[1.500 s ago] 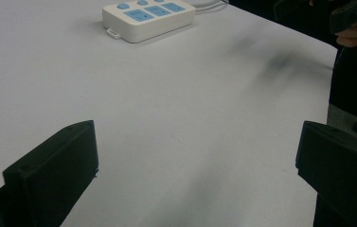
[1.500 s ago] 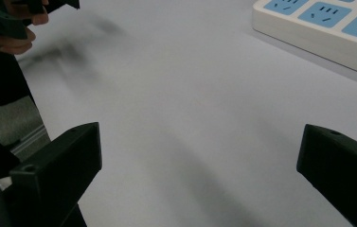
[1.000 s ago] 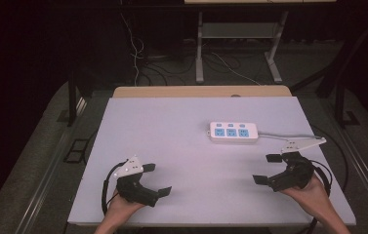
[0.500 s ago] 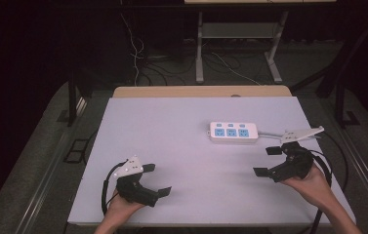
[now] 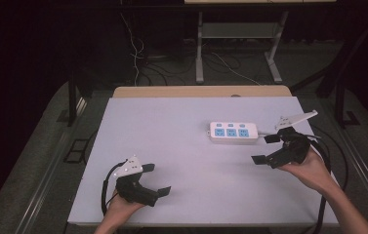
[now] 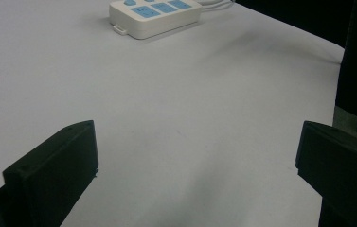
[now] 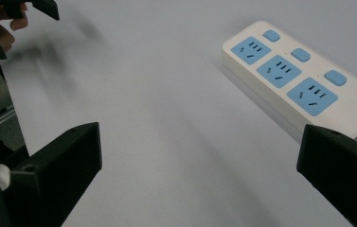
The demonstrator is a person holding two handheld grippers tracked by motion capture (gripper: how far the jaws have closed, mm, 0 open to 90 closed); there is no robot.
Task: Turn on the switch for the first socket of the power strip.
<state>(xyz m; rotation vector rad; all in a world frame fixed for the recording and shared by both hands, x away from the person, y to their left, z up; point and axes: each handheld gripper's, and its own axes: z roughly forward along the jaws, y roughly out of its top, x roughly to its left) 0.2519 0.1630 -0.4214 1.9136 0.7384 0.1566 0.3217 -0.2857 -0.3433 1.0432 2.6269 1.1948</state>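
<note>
Here, from the high view, a person works two handheld tools over a pale worktop [image 5: 181, 146]. The right gripper [image 5: 268, 149] hangs just right of and nearer than a white power strip [image 5: 234, 132] with three blue outlets, which lies flat at right of centre toward the far edge, its cord [image 5: 268, 131] trailing off to the right. The jaws stand wide apart and hold nothing. The left gripper [image 5: 156, 179] rests at the near left corner, well apart from the strip, equally wide and empty.

In the left gripper view, the power strip [image 6: 155, 14] sits far off at the top of the frame, bare worktop [image 6: 166, 118] between the two spread black jaws.

In the right gripper view, the strip [image 7: 304, 82] lies close, on the right, one jaw just beside its near end; the left gripper [image 7: 29, 9] and the hand around it show far off at top left.

The step in hand looks like a reach for the strip. To do it well, the right gripper should square its jaws across the strip's narrow width, come down level and shut on the body rather than on the cord.

Against the frame half a second earlier, the right gripper has edged left and farther toward the strip, while the left gripper and the strip lie where they were.
</note>
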